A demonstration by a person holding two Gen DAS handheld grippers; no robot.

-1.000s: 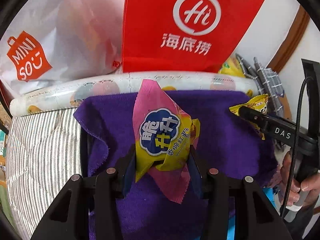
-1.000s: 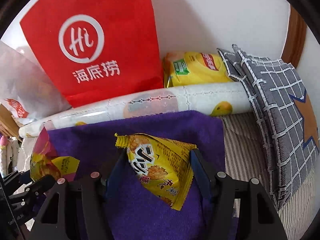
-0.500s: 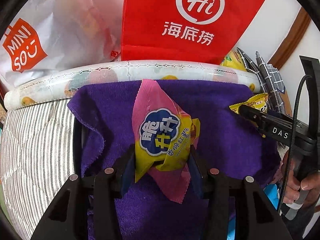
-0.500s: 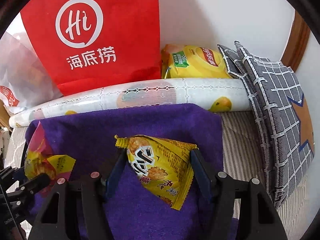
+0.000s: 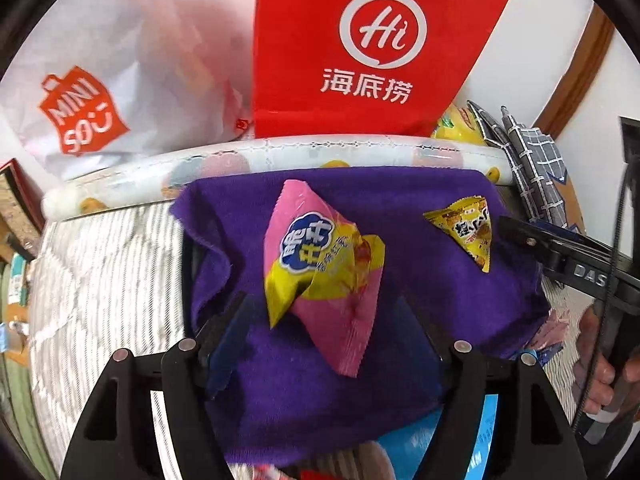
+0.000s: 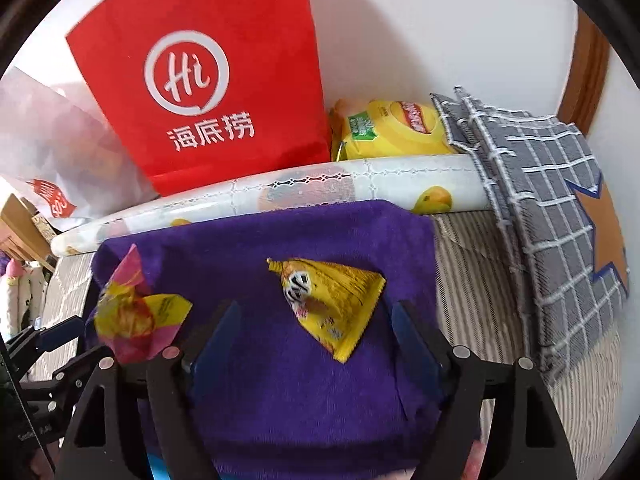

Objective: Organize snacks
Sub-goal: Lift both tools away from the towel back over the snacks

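Note:
A pink and yellow snack packet (image 5: 324, 272) lies on the purple towel (image 5: 404, 208), just ahead of my open left gripper (image 5: 324, 320); it also shows at the left of the right wrist view (image 6: 136, 320). A yellow triangular snack packet (image 6: 332, 300) lies on the towel (image 6: 280, 236) between and ahead of the spread fingers of my open right gripper (image 6: 316, 328); it shows at the right of the left wrist view (image 5: 466, 228). Neither gripper touches a packet.
A red Haidilao paper bag (image 6: 208, 76) and a white Miniso bag (image 5: 92, 92) stand against the wall behind a rolled patterned mat (image 6: 320, 188). A yellow chips bag (image 6: 388, 128) and a grey checked cushion (image 6: 552, 200) sit at the right. Striped bedding (image 5: 104, 280) lies left.
Both grippers have opened and let go of their packets, which now lie on the purple towel. Both grippers have drawn back slightly.

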